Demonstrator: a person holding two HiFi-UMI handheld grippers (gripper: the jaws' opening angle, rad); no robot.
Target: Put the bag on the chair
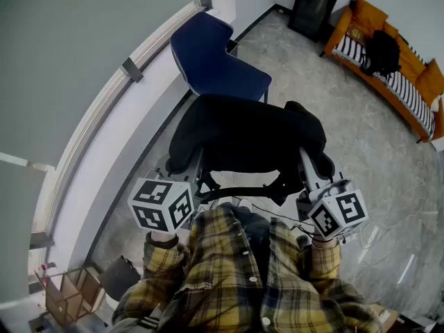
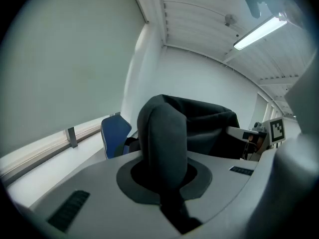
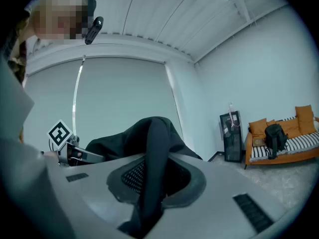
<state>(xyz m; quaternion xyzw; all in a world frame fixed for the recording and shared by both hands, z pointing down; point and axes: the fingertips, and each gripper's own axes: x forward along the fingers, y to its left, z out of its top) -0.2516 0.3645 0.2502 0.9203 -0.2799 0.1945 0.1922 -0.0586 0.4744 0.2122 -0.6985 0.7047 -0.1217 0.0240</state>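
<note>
Bag [image 1: 246,134] pinched by left claw [image 1: 197,169], right claw [image 1: 306,166]; chair [image 1: 215,57] beyond.

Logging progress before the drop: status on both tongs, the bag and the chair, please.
Left tongs shut on black bag. Right tongs shut on it too. Bag held up, short of blue chair. Nothing seen between.

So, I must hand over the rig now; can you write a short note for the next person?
Left gripper: shut on a fold of the black bag.
Right gripper: shut on the bag's other end.
Bag: held up between both grippers, before the person.
Chair: blue, ahead, beside the wall.
Done: bag picked up.
To do: carry it to the chair, set it on the seat, open both grippers.
</note>
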